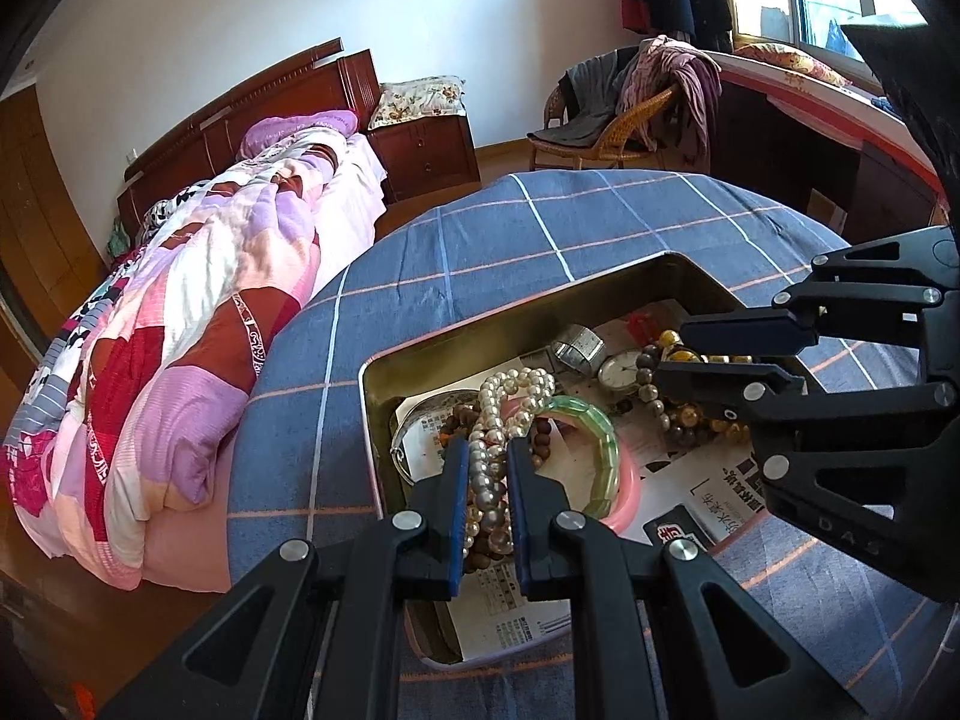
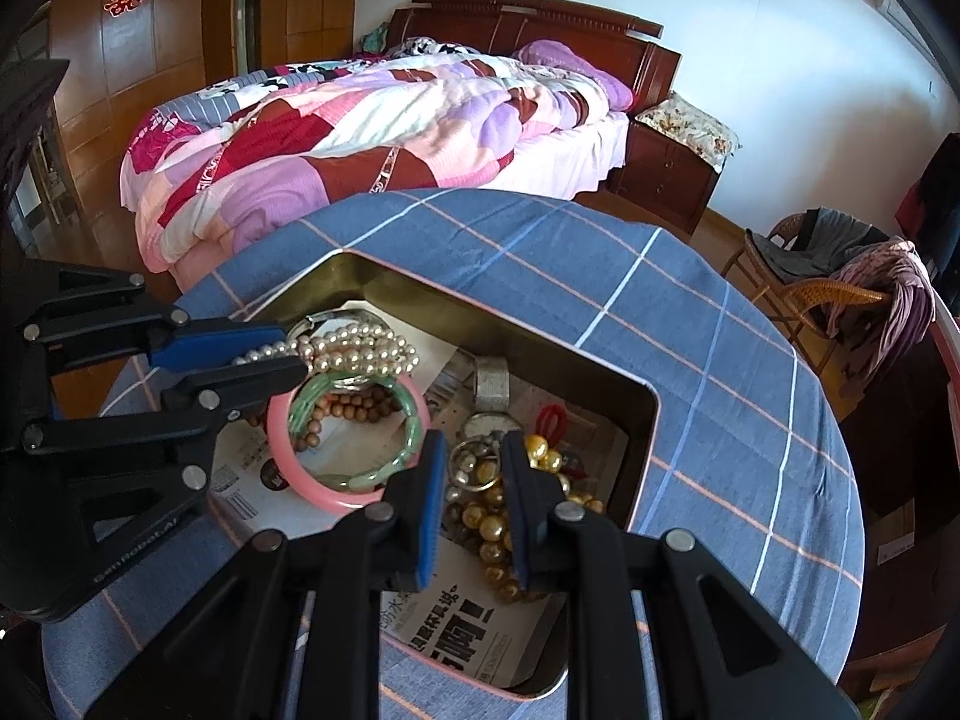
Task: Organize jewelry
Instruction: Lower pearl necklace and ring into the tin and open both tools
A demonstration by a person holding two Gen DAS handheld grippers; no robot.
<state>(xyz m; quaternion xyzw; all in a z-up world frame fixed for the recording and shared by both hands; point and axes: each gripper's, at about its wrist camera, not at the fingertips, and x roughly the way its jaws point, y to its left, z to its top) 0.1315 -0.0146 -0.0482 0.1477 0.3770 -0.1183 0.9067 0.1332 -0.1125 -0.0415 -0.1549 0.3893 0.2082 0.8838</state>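
Two grippers: both reach into one metal tin [image 1: 672,276] lined with newspaper, standing on a round table under a blue checked cloth [image 1: 540,222].
Left wrist view, left gripper [image 1: 487,468]: its blue-padded fingers [image 1: 457,480] are drawn close on either side of the pearl necklace [image 1: 489,450], whose strands fill the gap between them; they appear to pinch it.
Left wrist view, bangles: a green bangle [image 1: 591,450] and a pink bangle [image 1: 624,486] lie just right of that gripper, touching the pearls.
Left wrist view, right gripper [image 1: 708,351]: comes in from the right, nearly closed on the brown-and-yellow bead strings [image 1: 672,414]; a watch [image 1: 621,369] lies just beside its tips.
Right wrist view, right gripper [image 2: 471,474]: fingers stand a little apart, with the golden bead strand [image 2: 489,516] and a metal ring [image 2: 474,468] between them; whether the pads press the beads cannot be told.
Right wrist view, left gripper [image 2: 282,351]: at the left, closed on the pearl necklace [image 2: 360,348], above the pink bangle [image 2: 288,456].
Room: a bed with a patchwork quilt [image 2: 360,138] behind the table.
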